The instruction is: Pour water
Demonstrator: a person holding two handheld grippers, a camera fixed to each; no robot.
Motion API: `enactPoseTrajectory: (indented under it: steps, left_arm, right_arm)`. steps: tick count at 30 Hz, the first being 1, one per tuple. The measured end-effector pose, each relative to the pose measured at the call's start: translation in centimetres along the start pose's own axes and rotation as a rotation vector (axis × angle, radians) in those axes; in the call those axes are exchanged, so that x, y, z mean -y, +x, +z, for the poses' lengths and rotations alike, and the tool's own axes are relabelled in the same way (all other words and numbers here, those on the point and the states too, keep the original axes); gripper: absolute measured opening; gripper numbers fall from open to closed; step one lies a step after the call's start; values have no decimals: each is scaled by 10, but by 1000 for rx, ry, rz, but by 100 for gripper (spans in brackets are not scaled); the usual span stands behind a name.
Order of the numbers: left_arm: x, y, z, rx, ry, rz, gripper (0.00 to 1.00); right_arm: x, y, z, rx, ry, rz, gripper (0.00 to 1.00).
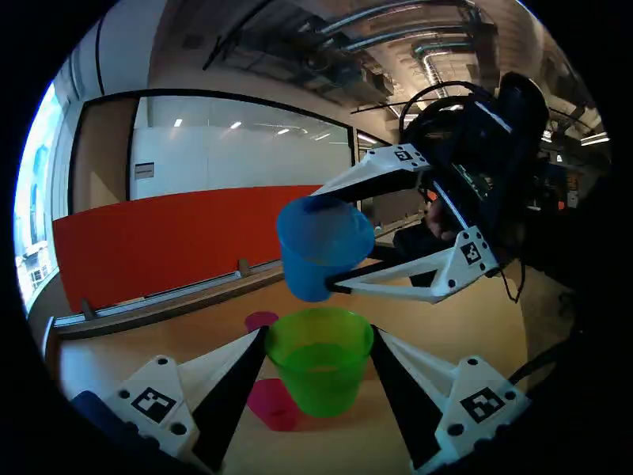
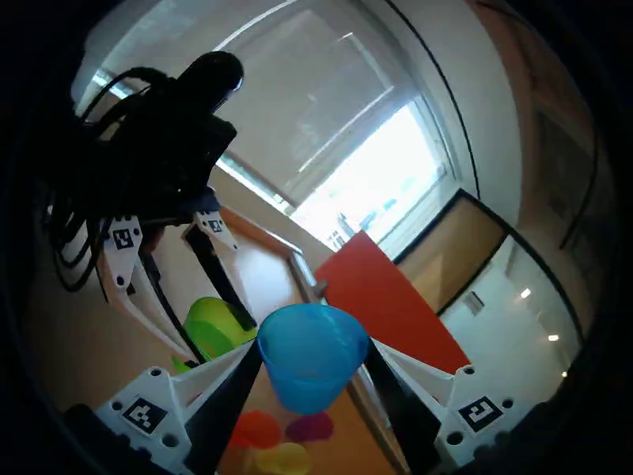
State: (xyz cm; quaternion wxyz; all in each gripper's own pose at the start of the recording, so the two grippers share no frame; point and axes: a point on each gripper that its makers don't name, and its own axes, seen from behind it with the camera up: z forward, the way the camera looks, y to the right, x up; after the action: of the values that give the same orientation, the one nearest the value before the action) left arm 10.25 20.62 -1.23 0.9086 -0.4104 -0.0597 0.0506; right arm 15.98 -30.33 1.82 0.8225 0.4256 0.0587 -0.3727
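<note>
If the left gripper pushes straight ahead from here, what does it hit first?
Most likely the blue cup, held by the right gripper just above and beyond the green cup; depth is unclear.

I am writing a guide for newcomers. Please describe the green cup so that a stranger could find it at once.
Look at the wooden table before the red wall panel. Over it, the left gripper clamps the green cup, just below the tilted blue cup. It alone is translucent green; the pink cups nearby stand ungripped.
</note>
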Motion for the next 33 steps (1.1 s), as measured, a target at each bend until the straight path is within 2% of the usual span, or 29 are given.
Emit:
enactPoseTrajectory:
  steps: [5,15,29,33]
  left_arm:
    - [0,0,1,1,3,2,89]
    - [0,2,1,-2,9,0,89]
    - [3,0,-2,2,20,4,90]
    - [4,-1,-3,2,23,3,90]
  right_arm:
    - [-1,-1,-4,-9,2,134,93]
    - [7,-9,-10,-14,-1,271,93]
    - [10,-13,-15,-59,-6,534,93]
    - [10,-13,-16,-74,-9,587,93]
